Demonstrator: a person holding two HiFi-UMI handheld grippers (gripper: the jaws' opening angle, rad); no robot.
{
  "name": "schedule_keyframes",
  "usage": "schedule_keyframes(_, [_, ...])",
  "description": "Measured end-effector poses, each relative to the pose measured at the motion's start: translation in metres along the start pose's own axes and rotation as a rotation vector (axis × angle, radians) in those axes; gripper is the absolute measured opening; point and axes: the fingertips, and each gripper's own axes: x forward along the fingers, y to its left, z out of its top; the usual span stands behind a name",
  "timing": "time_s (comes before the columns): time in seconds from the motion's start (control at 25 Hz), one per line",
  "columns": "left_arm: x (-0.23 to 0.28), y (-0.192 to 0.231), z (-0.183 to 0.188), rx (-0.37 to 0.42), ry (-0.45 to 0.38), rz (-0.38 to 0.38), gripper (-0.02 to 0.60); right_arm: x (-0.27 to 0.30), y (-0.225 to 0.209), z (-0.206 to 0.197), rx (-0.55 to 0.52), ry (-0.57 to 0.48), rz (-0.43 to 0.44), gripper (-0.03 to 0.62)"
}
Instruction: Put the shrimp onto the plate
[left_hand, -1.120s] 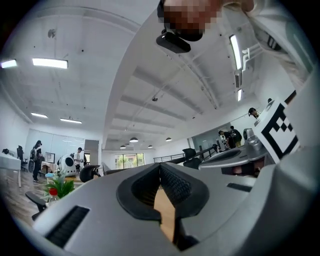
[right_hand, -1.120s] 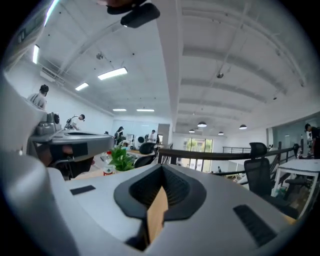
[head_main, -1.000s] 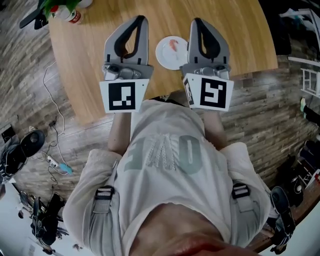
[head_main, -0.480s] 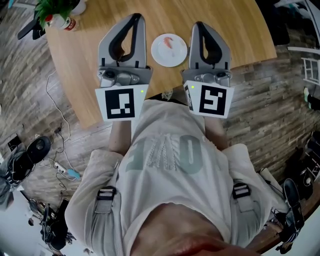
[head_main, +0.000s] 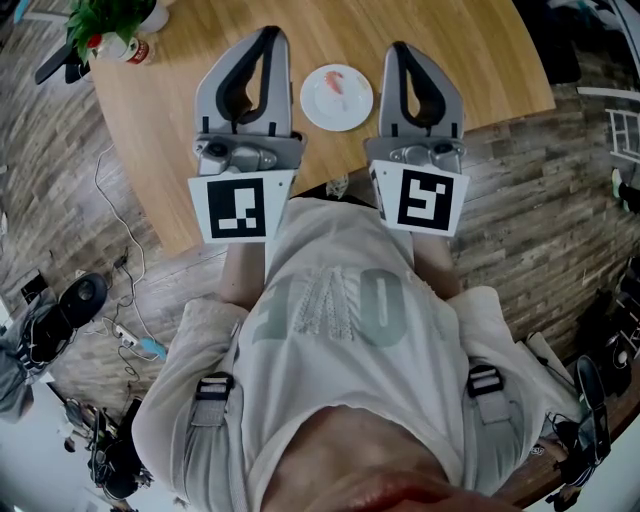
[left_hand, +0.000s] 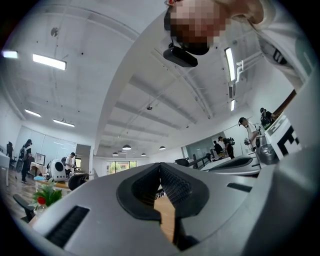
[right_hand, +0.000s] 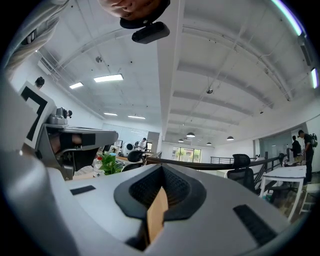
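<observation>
A small white plate (head_main: 337, 97) lies on the round wooden table (head_main: 470, 70) with a pink shrimp (head_main: 338, 83) on it. The plate sits between my two grippers in the head view. My left gripper (head_main: 270, 36) is just left of the plate, shut and holding nothing. My right gripper (head_main: 398, 48) is just right of the plate and also shut with nothing in it. Both gripper views point up at the ceiling: the left gripper (left_hand: 160, 168) and the right gripper (right_hand: 161, 171) have their jaws closed together, and neither view shows the plate.
A potted plant (head_main: 110, 16) and a red-labelled bottle (head_main: 140, 46) stand at the table's far left. The table's near edge runs just under the gripper bodies. Cables (head_main: 115, 250) and shoes (head_main: 60, 305) lie on the plank floor at the left.
The head view has shifted slightly, so the plate sits a little higher in the frame. Both grippers stay shut beside the plate, and the shrimp stays on it.
</observation>
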Motion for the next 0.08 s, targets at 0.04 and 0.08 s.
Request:
schedule_keyframes(0.04, [0.0004,0.0001,0.0008,-0.005,-0.005,0.002,0.009,-0.0001,-0.0016,-0.0008,0.001,0.002,-0.002,0.018])
schedule_keyframes(0.08, [0.0007,0.0002,0.0015,-0.009,-0.009,0.005,0.009,-0.0002,-0.0031,-0.0017,0.003,0.004,-0.005,0.018])
